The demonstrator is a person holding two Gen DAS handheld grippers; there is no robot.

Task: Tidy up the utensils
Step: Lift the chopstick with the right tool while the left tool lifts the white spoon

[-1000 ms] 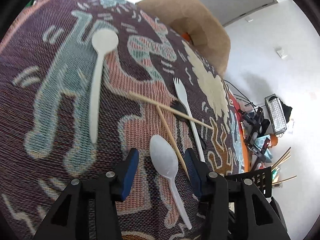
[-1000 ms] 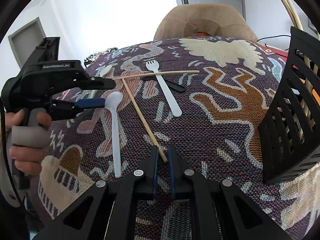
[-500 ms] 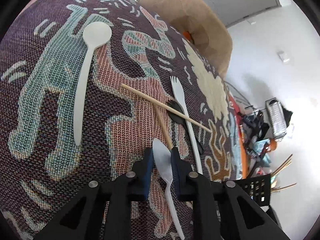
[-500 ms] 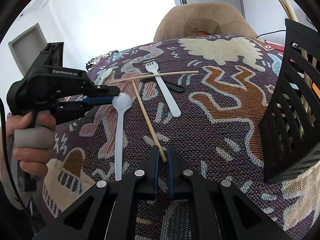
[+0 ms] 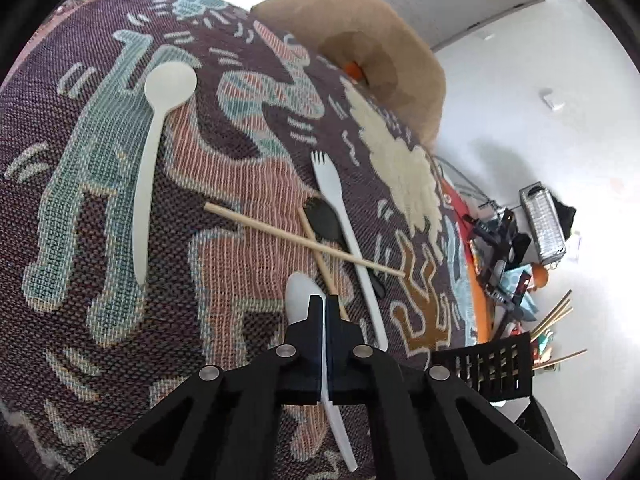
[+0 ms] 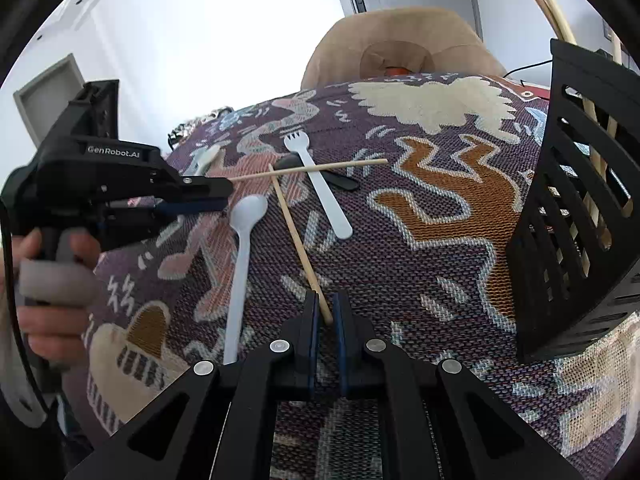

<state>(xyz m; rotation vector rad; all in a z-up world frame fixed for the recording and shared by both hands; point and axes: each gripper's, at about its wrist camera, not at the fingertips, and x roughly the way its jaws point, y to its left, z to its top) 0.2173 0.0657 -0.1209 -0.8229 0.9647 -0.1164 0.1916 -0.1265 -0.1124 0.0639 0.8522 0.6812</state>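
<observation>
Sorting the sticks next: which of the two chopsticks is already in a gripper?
The chopstick running toward the right gripper, its near end pinched there. The other chopstick lies crosswise over the white fork, held by nothing.

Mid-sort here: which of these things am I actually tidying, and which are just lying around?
Job: white spoon, in the shut left gripper; chopstick, in the shut right gripper; second chopstick; cream spoon; white fork; black fork; black basket.
Lying about: tan cushion; patterned cloth; clutter beyond the table.
</observation>
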